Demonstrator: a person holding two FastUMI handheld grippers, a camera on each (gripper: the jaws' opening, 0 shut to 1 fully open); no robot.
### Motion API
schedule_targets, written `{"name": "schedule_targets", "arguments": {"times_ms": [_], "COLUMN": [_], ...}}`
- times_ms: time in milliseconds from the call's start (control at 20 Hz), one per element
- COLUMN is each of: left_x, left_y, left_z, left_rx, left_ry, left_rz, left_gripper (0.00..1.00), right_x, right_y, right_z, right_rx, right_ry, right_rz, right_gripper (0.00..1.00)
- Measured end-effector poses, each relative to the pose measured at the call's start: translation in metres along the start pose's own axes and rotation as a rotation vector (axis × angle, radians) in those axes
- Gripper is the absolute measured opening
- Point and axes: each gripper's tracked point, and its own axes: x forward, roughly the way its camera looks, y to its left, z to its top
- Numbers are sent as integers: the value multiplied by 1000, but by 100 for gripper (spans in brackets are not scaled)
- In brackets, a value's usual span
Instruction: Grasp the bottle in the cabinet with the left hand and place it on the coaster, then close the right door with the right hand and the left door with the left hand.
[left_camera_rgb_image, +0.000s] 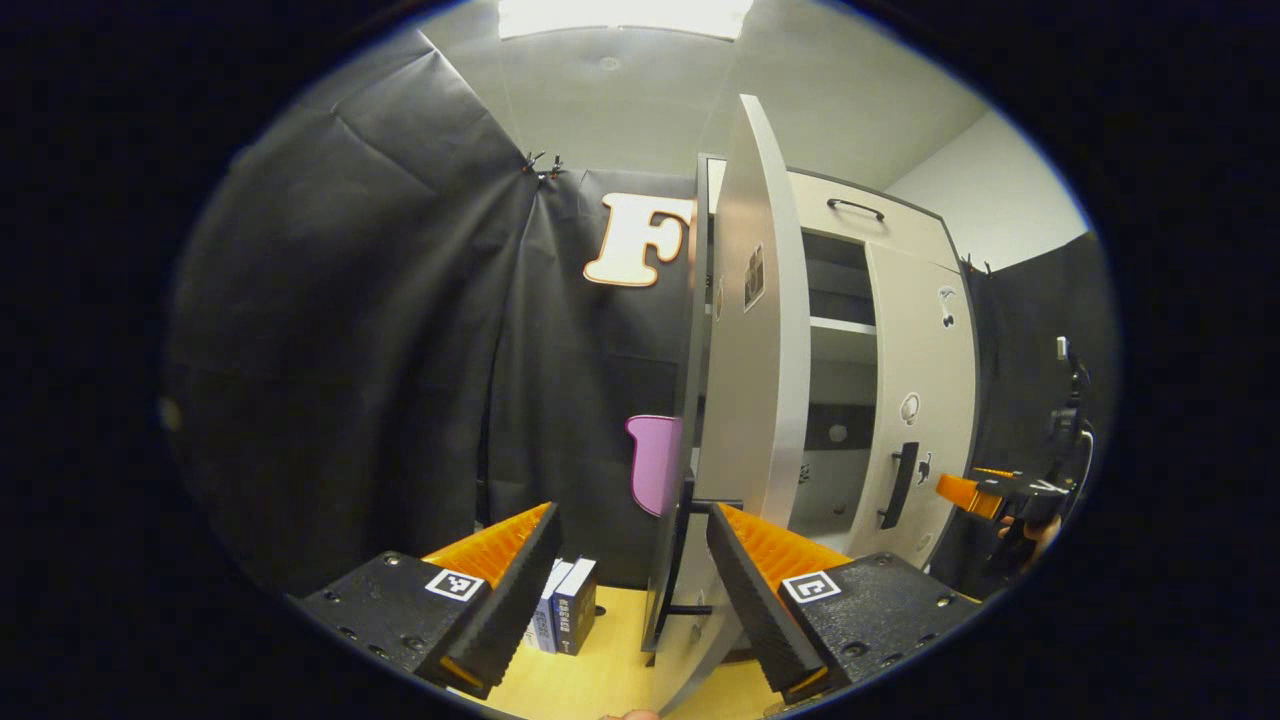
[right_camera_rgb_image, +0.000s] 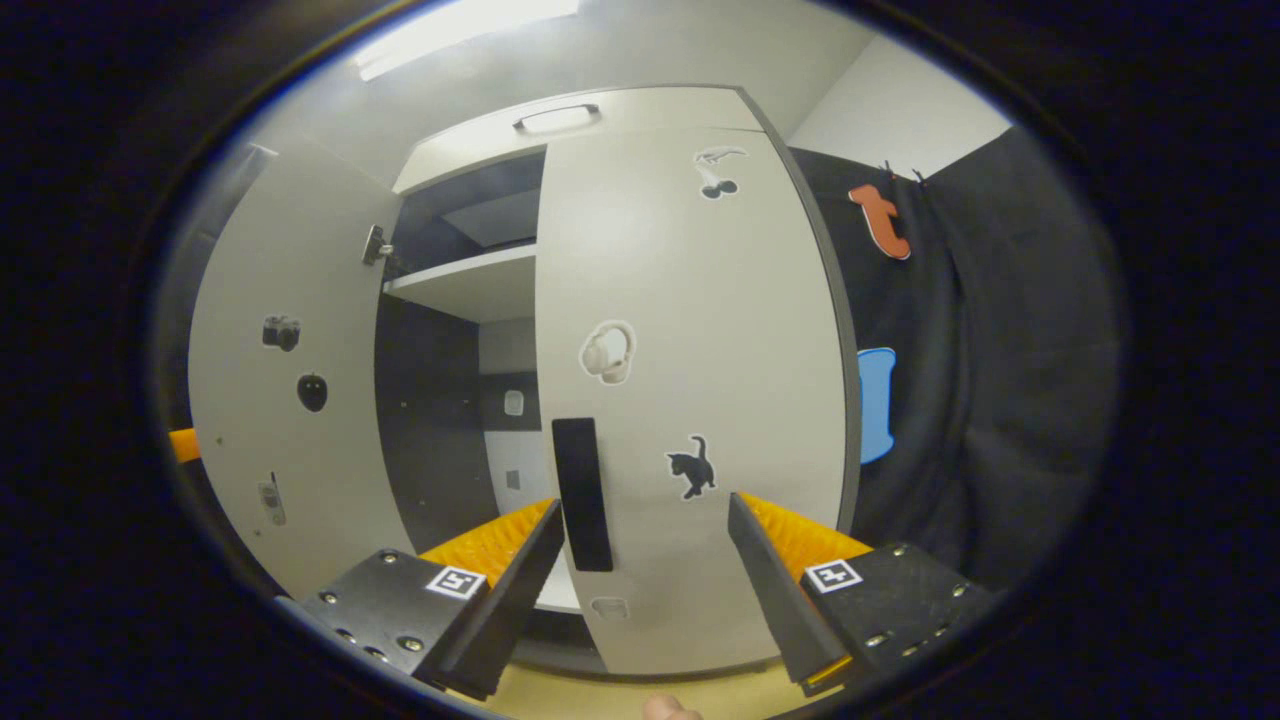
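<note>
In the left gripper view, the cabinet's left door (left_camera_rgb_image: 752, 330) stands open and I see it almost edge-on. Its black handle (left_camera_rgb_image: 690, 540) is on the outer side. My left gripper (left_camera_rgb_image: 632, 590) is open in front of that door's lower edge, holding nothing, and the handle lies close to its right finger (left_camera_rgb_image: 765, 560). The right door (left_camera_rgb_image: 922, 390) looks shut against the cabinet front. In the right gripper view, the right door (right_camera_rgb_image: 690, 380) is close ahead. My right gripper (right_camera_rgb_image: 645, 580) is open just short of its black handle (right_camera_rgb_image: 582, 495), not touching it.
A shelf (right_camera_rgb_image: 460, 285) and the dark cabinet interior show between the doors. The open left door (right_camera_rgb_image: 290, 400) swings out toward me. Two small boxes (left_camera_rgb_image: 565, 605) stand on the yellow table (left_camera_rgb_image: 600, 670) left of the cabinet. The other gripper (left_camera_rgb_image: 985, 492) hangs by the right door.
</note>
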Motion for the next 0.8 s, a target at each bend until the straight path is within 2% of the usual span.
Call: {"name": "schedule_targets", "arguments": {"times_ms": [50, 350, 550, 700, 750, 800], "left_x": [0, 13, 24, 31, 33, 36], "left_y": [-8, -68, -92, -110, -115, -120], "left_z": [-2, -12, -15, -21, -22, -23], "left_rx": [-25, -101, -63, -83, -90, -99], "left_ry": [9, 32, 26, 36, 40, 39], "left_rz": [-25, -173, -215, -256, -268, -276], "left_gripper": [93, 92, 92, 93, 87, 87], "right_x": [-4, -22, -31, -37, -40, -41], "right_y": [-4, -32, -51, -63, -67, -69], "right_z": [0, 9, 13, 11, 11, 11], "right_rx": [-3, -25, -40, -44, -41, -40], "right_ry": [3, -14, -18, -10, -8, -8], "right_rz": [-3, -44, -76, -99, -105, -111], "right_gripper": [100, 100, 100, 100, 100, 100]}}
